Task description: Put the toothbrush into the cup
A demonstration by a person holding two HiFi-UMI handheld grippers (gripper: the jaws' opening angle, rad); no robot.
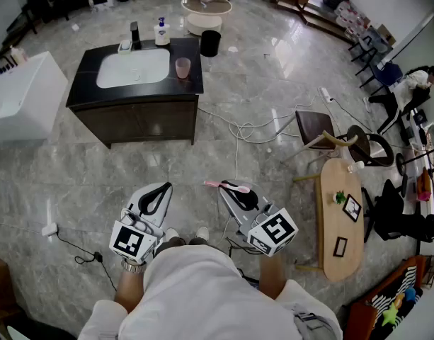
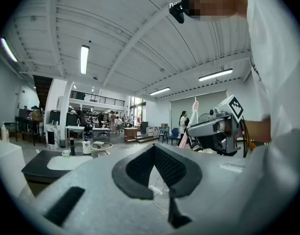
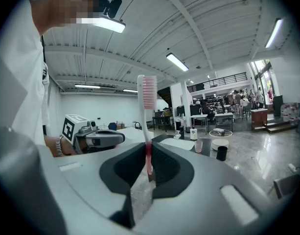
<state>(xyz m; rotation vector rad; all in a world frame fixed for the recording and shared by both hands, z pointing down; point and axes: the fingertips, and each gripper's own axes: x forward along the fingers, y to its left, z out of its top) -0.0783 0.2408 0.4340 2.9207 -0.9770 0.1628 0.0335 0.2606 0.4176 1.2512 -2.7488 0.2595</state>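
Head view: my right claw (image 1: 234,190) is pinching the pink toothbrush (image 1: 218,185), which lies crosswise to the claw, its long axis running left to right with most of its length poking out on the left. My left claw (image 1: 160,191) hangs just beside it and carries nothing. The cup (image 1: 183,67) stands upright on the dark tabletop (image 1: 192,83), just right of the sink (image 1: 132,68) and near that tabletop's right front corner. Both claws are well apart from the sink, across open floor on its front side. The right claw is the one lined up closer to the cup's side of the sink. I can't tell whether anything is inside the cup.

Left gripper view: the two dark pads are pressed together at their tips with nothing between them. The sink shows low on the left. I can't pick out the cup here.

Right gripper view: the jaws are clamped on the toothbrush handle low down. The brush stands straight up out of the grip, with its bristle head at the top. The cup shows ahead and a little right of the brush, on the right-hand side of the sink, small and far off.

My reading: carry the right claw forward to the sink's right side, then tip the brush so one end points down into the cup's mouth.
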